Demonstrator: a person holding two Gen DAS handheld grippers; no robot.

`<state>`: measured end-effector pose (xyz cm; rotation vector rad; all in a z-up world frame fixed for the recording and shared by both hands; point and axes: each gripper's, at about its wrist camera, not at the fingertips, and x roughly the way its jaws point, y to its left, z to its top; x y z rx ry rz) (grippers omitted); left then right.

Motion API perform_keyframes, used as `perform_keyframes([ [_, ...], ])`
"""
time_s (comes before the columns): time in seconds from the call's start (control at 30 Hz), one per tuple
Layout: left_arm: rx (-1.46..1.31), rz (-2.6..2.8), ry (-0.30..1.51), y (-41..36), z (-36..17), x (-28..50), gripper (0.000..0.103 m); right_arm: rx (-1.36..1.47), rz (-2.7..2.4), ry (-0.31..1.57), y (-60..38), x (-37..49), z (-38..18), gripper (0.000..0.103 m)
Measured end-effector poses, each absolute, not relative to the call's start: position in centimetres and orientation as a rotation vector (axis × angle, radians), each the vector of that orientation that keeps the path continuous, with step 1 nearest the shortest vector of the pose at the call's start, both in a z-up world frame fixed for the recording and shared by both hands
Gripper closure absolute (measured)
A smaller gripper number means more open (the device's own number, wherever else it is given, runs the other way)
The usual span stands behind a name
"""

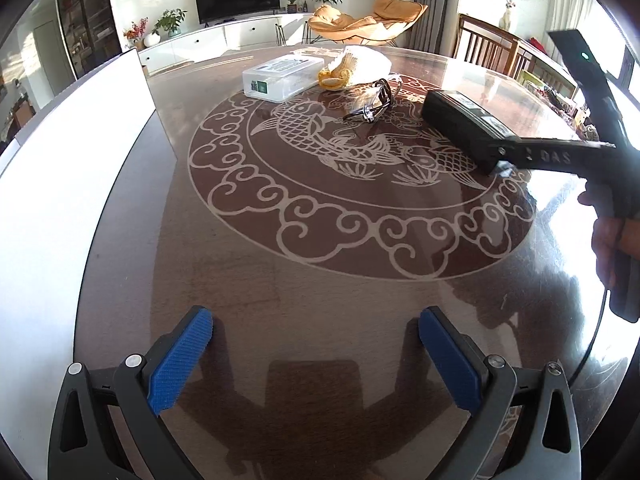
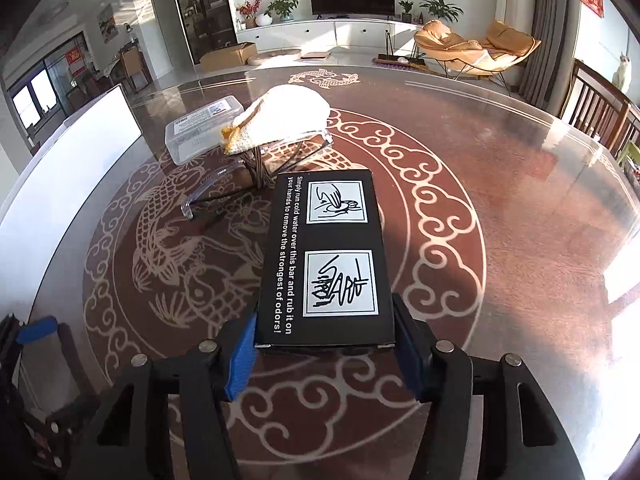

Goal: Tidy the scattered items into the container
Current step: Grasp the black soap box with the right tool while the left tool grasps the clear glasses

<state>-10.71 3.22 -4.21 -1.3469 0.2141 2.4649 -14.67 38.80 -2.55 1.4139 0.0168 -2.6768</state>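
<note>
Two grippers work here, and the view from the left wrist shows the left gripper [image 1: 316, 360] spread wide with nothing between its blue pads, low over the bare near part of the desk [image 1: 320, 272]. Farther off lie a clear plastic box [image 1: 280, 78], a white cloth [image 1: 360, 64] and a pair of glasses [image 1: 374, 104], all close together, and the white container [image 1: 72, 168] stands at the left edge. At the right the black box [image 1: 464, 128] lies flat on the desk with the right gripper at its near end. In the view from the right wrist, the right gripper [image 2: 324, 348] has its pads against the two long sides of the black box [image 2: 324, 260], at the near end, so it seems to be pinching it. The box looks like stiff, light cardboard with smooth printed faces, so I judge it may slip or tilt when held only by one end. A hold nearer the middle of its long sides would be safer, with gentle pressure, because thin cardboard can dent.
</note>
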Motion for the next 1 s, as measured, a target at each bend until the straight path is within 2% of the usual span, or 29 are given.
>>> perform_keyframes([
  [0.23,-1.218,2.365,0.237,8.2,-3.3,-19.7,0.000,1.387,-2.729,-0.056,42.6,-9.3,-2.6,0.043],
  [0.47,-1.251,2.350,0.431,14.4,-3.9,-25.5,0.000,1.320,-2.770,-0.105,43.2,-8.1,-2.6,0.043],
  [0.57,-1.255,2.322,0.386,15.5,-4.1,-26.7,0.000,1.308,-2.762,-0.146,43.6,-8.1,-2.5,0.043],
  [0.63,-1.233,2.338,0.345,15.6,-3.9,-26.7,0.011,1.305,-2.759,-0.158,43.7,-8.1,-2.5,0.043],
  [0.7,-1.222,2.381,0.317,15.4,-3.4,-26.3,0.053,1.308,-2.761,-0.149,43.6,-8.1,-2.5,0.043],
  [0.73,-1.228,2.395,0.297,15.2,-3.2,-26.2,0.068,1.310,-2.763,-0.141,43.5,-8.1,-2.5,0.043],
  [0.77,-1.242,2.390,0.259,14.8,-3.1,-26.1,0.075,1.313,-2.765,-0.132,43.4,-8.2,-2.5,0.042],
  [1.0,-1.283,2.471,0.173,9.3,-3.2,-18.2,0.077,1.296,-2.750,-0.119,43.1,-8.1,-2.6,0.043],
])
